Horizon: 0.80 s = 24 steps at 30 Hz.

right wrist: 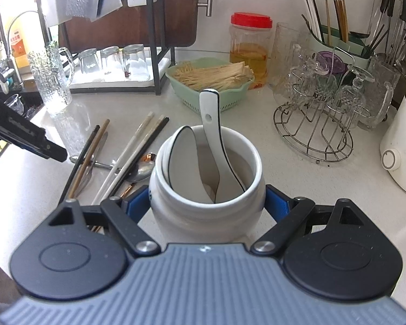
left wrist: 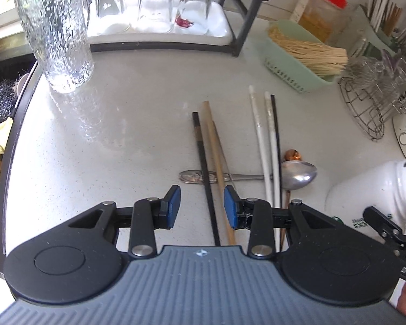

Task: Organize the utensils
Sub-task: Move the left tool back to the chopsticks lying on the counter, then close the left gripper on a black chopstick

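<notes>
My left gripper [left wrist: 202,205] hangs open just above the counter, its blue pads [left wrist: 231,208] on either side of a black chopstick [left wrist: 206,178] and a wooden chopstick [left wrist: 216,159] without touching them. To the right lie two white chopsticks [left wrist: 259,140], another black chopstick [left wrist: 277,140], a metal spoon [left wrist: 297,174] and a copper-coloured spoon [left wrist: 292,155]. My right gripper [right wrist: 207,203] is shut on a white ceramic jar [right wrist: 203,211] holding two white ceramic spoons [right wrist: 211,124]. The jar [left wrist: 373,189] stands right of the pile.
A textured glass pitcher [left wrist: 56,35] stands at the back left by the sink. Behind are a tray of upturned glasses [left wrist: 224,27], a green basket [left wrist: 284,73], a wire glass rack [left wrist: 370,113], a red-lidded jar [right wrist: 250,46], a chopstick holder [right wrist: 335,40] and a white appliance [right wrist: 400,146].
</notes>
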Available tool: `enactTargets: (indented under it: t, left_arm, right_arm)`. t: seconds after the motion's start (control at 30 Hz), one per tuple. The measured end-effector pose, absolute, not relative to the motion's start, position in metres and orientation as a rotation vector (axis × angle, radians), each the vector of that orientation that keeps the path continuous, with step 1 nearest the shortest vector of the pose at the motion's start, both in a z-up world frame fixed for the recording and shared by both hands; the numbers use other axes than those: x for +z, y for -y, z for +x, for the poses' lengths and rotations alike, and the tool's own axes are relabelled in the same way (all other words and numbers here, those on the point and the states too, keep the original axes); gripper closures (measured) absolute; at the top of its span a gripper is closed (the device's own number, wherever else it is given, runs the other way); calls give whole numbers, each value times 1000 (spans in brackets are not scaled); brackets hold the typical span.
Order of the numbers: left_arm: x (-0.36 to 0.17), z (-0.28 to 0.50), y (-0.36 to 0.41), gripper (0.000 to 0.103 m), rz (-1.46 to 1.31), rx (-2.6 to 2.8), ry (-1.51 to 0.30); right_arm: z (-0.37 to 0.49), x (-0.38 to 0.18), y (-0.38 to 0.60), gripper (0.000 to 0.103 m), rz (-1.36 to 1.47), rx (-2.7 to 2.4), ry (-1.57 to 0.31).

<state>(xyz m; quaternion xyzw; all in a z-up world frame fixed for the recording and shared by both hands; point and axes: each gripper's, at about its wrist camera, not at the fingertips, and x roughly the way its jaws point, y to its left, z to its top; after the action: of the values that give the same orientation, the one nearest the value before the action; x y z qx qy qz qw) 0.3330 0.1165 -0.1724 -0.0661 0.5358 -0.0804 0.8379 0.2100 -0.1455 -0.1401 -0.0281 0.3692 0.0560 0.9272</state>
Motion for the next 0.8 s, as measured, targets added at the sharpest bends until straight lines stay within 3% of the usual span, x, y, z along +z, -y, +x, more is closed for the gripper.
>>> enactTargets:
  t: [0.33, 0.43, 0.8]
  left_arm:
    - [-193, 361, -125, 64, -187, -158, -1124]
    - [-197, 372, -119, 71, -172, -164, -1124]
    - [-204, 392, -103, 78, -51, -151, -1098]
  right_arm:
    - [213, -139, 144, 13, -58, 106, -784]
    - [213, -139, 143, 13, -56, 97, -788]
    - [214, -139, 140, 13, -45, 71, -791]
